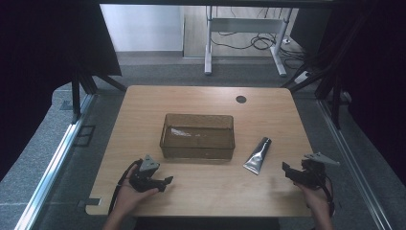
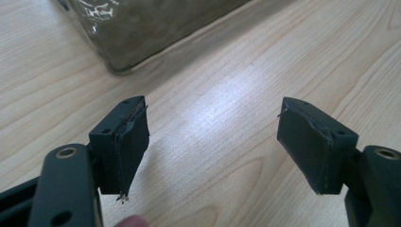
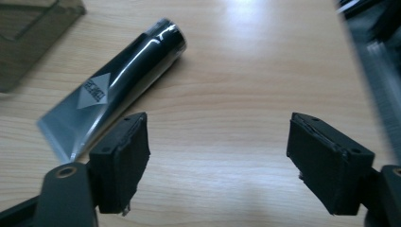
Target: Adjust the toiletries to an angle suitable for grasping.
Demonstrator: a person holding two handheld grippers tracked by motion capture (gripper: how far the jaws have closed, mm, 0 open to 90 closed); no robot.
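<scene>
**Tube waiting beside the bin, nothing gripped yet**

Pale wood grain is filling the middle of the high view: the table (image 1: 210,189) is sitting between dark curtains at both sides, with a grey floor and a white desk frame at the top of the frame.

At the lower left of the high view you are resting the left gripper (image 1: 166,180) low over the table's near edge. Its own view is showing the jaws spread wide with bare wood between them, and a corner of the clear bin at the upper left.

At the centre of the high view the transparent bin (image 1: 197,149) is standing with nothing visible inside.

Just right of the bin, the silver-and-black tube (image 1: 258,155) is lying flat on the wood, apart from the bin wall, its crimped end toward you.

At the lower right you are holding the right gripper (image 1: 286,168) near the tube but not touching it. In the right gripper view the tube (image 3: 113,85) is lying at the upper left, beyond the left jaw, and the jaws are standing wide apart around bare table.

Judging by this, the work is barely starting: you are yet to grasp the tube, and placing it, likely in the bin, is all ahead.
</scene>
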